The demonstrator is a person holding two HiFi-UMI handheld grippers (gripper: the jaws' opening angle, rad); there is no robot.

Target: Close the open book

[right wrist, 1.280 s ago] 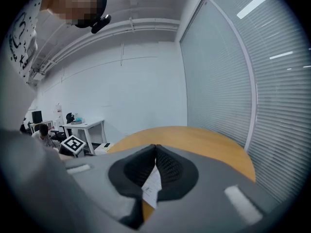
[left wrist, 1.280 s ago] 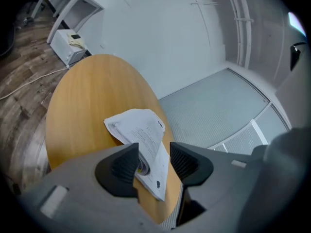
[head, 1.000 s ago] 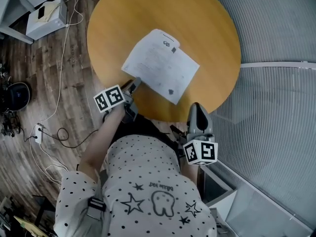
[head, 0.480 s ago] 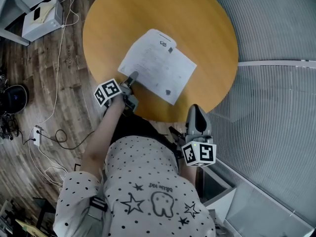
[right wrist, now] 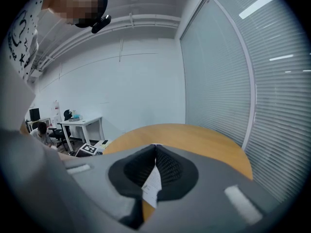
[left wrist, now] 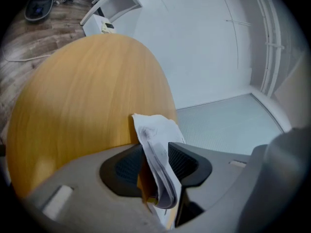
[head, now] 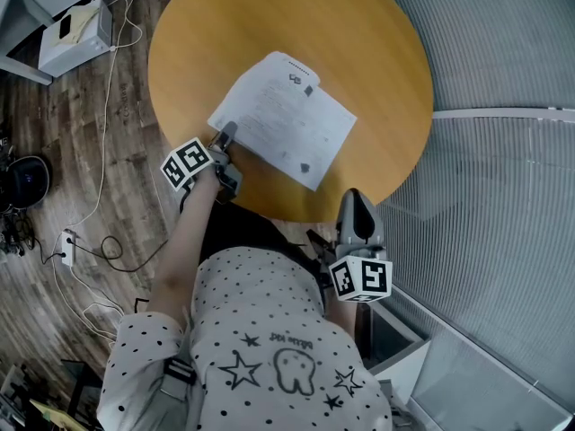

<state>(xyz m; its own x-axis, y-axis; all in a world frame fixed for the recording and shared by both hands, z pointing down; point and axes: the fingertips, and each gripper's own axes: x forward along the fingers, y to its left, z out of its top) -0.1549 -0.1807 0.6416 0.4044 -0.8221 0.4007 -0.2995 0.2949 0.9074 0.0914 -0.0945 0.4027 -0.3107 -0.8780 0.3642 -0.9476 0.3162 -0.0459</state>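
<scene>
Round wooden table (head: 377, 52) over plank floor (head: 90, 133). Nearest, right gripper (head: 354, 197): jaws together on nothing, parked at the table's near rim, same spot as a second ago. Further in, left gripper (head: 226, 134): shifted since then along the near-left edge of the book (head: 287, 119), now at its left corner. Jaws just been narrowing, partly apart, several thin bowed sheets between the pads, leaning on the right pad, gap showing at the left one. Book itself open and flat near mid-table, white printed pages up, small dark marks on them, far corner rounded.
</scene>
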